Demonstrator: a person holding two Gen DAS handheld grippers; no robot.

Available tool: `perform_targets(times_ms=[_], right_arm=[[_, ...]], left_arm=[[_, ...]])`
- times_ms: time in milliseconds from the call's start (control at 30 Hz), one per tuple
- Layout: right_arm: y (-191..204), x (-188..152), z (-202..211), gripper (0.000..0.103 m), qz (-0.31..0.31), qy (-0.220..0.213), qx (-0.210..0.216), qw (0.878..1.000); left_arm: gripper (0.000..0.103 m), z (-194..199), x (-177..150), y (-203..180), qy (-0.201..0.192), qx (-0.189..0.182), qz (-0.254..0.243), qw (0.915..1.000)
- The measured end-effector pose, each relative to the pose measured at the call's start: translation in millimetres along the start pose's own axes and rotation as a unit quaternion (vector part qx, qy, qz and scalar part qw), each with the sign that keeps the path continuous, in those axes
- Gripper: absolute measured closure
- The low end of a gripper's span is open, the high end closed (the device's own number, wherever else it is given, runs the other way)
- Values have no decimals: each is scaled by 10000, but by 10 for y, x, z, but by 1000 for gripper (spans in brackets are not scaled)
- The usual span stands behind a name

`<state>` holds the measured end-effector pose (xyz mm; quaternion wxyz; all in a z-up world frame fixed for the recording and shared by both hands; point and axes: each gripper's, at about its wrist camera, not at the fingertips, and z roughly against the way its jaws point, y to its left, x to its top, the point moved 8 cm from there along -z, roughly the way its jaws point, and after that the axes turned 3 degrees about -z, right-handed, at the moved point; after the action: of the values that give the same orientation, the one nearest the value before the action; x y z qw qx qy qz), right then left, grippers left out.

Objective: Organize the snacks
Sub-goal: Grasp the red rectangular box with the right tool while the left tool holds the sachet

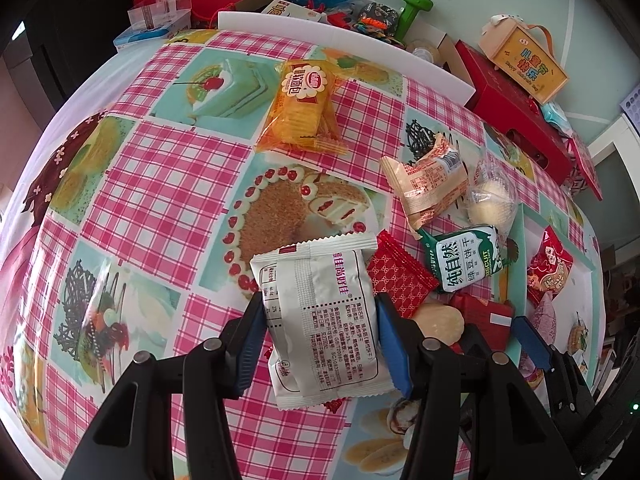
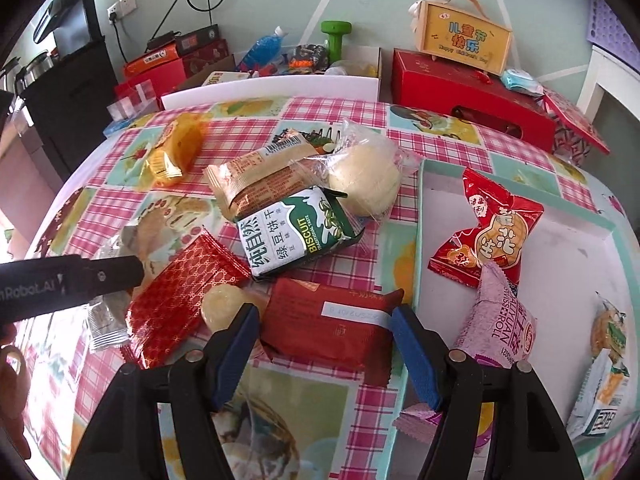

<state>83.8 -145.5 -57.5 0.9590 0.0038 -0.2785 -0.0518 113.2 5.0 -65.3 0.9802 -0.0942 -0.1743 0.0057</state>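
Observation:
My left gripper (image 1: 320,328) is shut on a white snack packet (image 1: 324,320), printed side up, held over the checked tablecloth (image 1: 168,184). My right gripper (image 2: 326,340) is open, its blue pads on either side of a dark red snack packet (image 2: 328,324) lying on the table. A pile lies just beyond: a red patterned packet (image 2: 180,300), a green biscuit pack (image 2: 296,236), a tan packet (image 2: 260,180) and a wrapped bun (image 2: 366,180). A white tray (image 2: 440,216) at the right holds a red peanut bag (image 2: 488,232), a purple roll packet (image 2: 500,320) and another packet (image 2: 608,380).
An orange cracker pack (image 1: 304,108) lies apart at the far side of the table. Behind the table are red boxes (image 2: 472,92), a yellow gift case (image 2: 464,36), a white bin (image 2: 280,84) with a blue bottle (image 2: 262,50) and a green dumbbell (image 2: 335,38).

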Motion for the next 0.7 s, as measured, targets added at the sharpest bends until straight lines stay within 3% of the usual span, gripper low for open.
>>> perform_targets(times_ms=[233, 433, 700], right_arm=[[54, -19, -66, 30, 96, 73, -131, 9998], [139, -14, -44, 29, 96, 80, 234, 9996], [109, -49, -113, 30, 378, 130, -231, 9989]], left_arm=[[48, -4, 2, 1, 5, 14, -16, 10000], [48, -23, 1, 12, 24, 39, -25, 10000], [48, -47, 5, 20, 51, 44, -18, 10000]])
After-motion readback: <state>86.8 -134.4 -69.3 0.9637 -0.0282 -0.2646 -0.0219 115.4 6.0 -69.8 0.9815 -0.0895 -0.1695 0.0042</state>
